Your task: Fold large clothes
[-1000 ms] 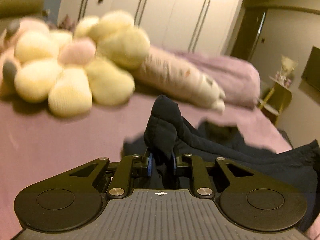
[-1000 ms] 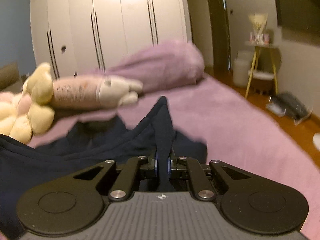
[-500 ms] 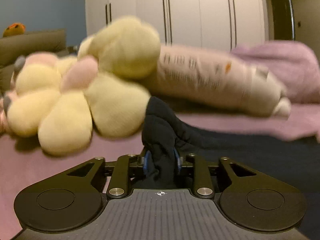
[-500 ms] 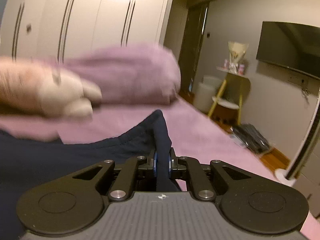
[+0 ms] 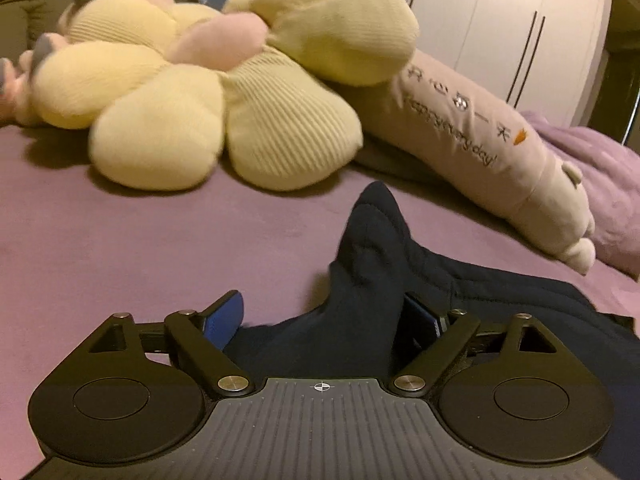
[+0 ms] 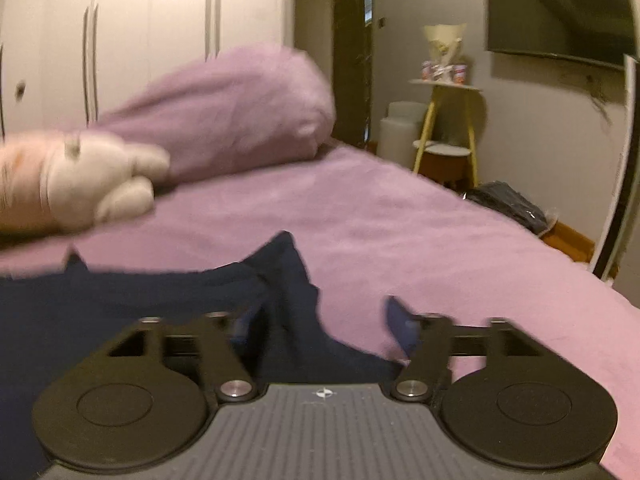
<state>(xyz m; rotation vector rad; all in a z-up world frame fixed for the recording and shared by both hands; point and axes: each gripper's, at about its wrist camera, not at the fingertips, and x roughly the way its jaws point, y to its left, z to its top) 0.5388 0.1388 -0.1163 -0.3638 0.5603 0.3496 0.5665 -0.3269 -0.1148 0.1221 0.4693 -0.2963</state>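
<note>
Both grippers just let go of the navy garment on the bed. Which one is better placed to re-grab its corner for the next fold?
Left, probably. The left gripper is open with a raised peak of the navy garment standing between its fingers. The right gripper, also open, has its corner lying flatter, toward one finger.

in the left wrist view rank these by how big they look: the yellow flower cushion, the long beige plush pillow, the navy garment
1. yellow flower cushion, largest in frame
2. long beige plush pillow
3. navy garment, though it runs off the right edge and behind the gripper, so its rank against the pillow is unsure.
</note>
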